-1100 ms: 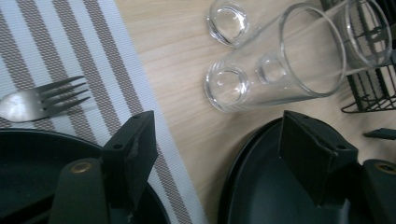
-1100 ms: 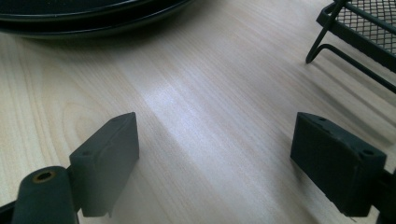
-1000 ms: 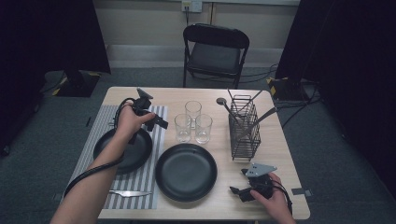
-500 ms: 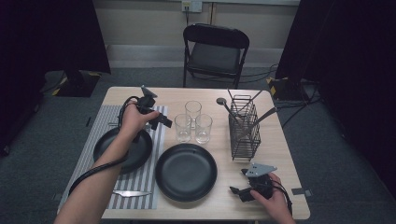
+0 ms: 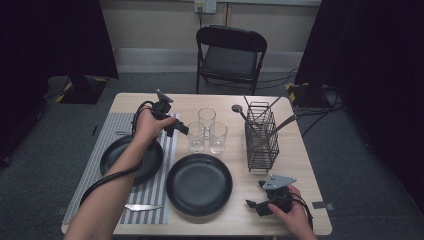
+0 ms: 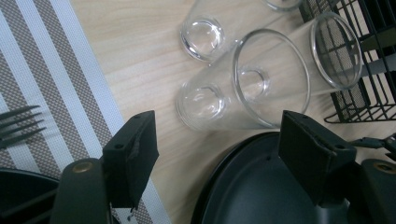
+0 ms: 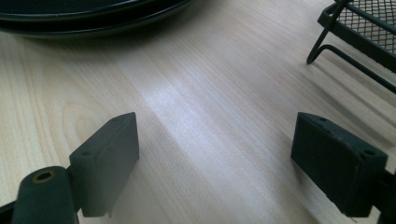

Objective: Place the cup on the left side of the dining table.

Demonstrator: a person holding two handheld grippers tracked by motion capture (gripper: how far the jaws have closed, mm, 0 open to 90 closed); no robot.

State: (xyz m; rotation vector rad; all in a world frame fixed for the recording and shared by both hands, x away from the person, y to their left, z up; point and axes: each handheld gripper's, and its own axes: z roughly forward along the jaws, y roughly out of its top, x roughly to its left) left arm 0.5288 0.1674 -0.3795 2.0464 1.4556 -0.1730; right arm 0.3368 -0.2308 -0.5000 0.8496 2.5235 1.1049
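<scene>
Jaws spread wide and empty, the left gripper (image 6: 215,154) hovers with the nearest glass (image 6: 243,88) just beyond them, where a skewed approach risks toppling its neighbours.

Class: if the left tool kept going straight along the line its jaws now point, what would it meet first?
Most likely the nearest glass of the three: it sits centred between the open jaws of the left tool, just beyond the black plate. Depth is uncertain.
</scene>
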